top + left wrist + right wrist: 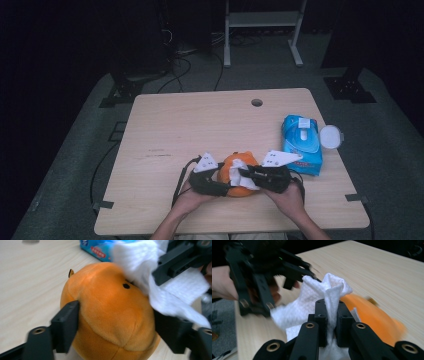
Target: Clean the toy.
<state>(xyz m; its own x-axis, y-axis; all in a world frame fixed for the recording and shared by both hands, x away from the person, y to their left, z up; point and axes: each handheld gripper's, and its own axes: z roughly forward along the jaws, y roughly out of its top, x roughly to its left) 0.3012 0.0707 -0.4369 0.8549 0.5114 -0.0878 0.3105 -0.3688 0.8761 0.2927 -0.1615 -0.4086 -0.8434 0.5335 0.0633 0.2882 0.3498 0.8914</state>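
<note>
The left claw (115, 322) grips an orange plush toy (110, 312), one black jaw pressed into each side of its round body. The right claw (331, 322) is pinched tight on a white wipe (322, 300), the cloth bunched up between its two jaws and draped over the top of the toy. In the high view both claws meet at the near middle of the desk (200, 125), the left claw (216, 186) at the toy's left and the right claw (250, 175) reaching across it from the right, with the person's hands behind them. The orange plush toy (239, 175) rests on the desk between them, the white wipe (240, 170) lying over its upper side. Just to the right of the right hand (287, 195) lies a blue pack of wipes (301, 142), with a round white lid (331, 136) beside it at the desk's right edge. A small round hole (257, 102) sits near the far edge of the desk. Beyond the desk, cables (180, 62) trail across the grey floor (75, 150), near a pale metal frame (262, 30) against the dark background.
</note>
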